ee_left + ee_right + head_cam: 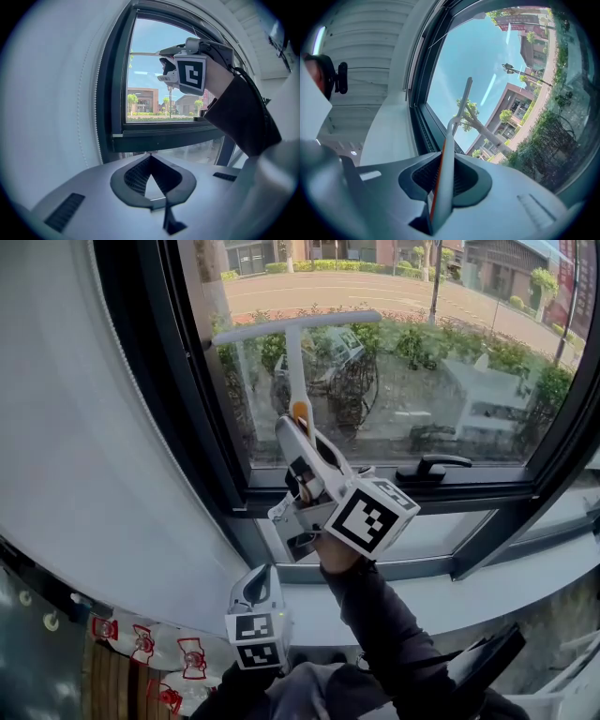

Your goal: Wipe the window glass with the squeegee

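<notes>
Left gripper [257, 579] hung low, jaws together, empty. Right gripper [302, 442] clamped the squeegee [292, 334] handle, blade against the glass [450, 352] near its top-left corner; wiping seemed underway, calling for a steady downward pull.

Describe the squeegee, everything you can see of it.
The squeegee is a white T: a long, slim crossbar atop a straight handle, plastic by its look, with an orange strip near the grip end. It stands roughly upright, crossbar slightly tilted, before the left part of the window glass; whether the blade touches the pane cannot be told. The right gripper is shut on the handle's lower end. Nothing else touches it.
</notes>
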### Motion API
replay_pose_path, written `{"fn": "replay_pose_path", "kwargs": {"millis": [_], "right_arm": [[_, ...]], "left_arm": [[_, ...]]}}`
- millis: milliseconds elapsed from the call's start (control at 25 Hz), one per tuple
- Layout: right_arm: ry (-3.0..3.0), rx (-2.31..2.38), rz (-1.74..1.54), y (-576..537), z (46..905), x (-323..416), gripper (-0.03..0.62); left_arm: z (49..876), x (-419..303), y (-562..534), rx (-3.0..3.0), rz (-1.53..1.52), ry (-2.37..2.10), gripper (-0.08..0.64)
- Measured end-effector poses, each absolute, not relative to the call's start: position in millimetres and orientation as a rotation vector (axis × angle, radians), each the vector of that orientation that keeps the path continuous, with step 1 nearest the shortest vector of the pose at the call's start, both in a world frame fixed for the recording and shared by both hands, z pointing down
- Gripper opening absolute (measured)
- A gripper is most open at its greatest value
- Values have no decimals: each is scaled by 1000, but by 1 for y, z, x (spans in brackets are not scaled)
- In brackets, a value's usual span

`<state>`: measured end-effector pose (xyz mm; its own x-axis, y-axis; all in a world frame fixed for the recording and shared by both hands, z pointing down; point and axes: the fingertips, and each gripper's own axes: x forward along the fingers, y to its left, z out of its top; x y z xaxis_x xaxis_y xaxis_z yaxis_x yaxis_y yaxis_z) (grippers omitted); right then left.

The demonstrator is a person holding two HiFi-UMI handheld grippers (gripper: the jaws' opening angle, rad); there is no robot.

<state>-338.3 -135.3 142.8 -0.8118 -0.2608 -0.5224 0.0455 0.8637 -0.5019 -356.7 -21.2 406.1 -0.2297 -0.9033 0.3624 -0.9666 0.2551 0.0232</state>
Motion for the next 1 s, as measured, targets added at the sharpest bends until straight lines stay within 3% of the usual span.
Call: {"fn": "replay_pose_path", "kwargs": {"millis": [1000], "right_arm": [[2464,-199,-774,-128,205,-334,58]], "left_arm": [[412,-349,-10,1724,329,-2223,-2]]}}
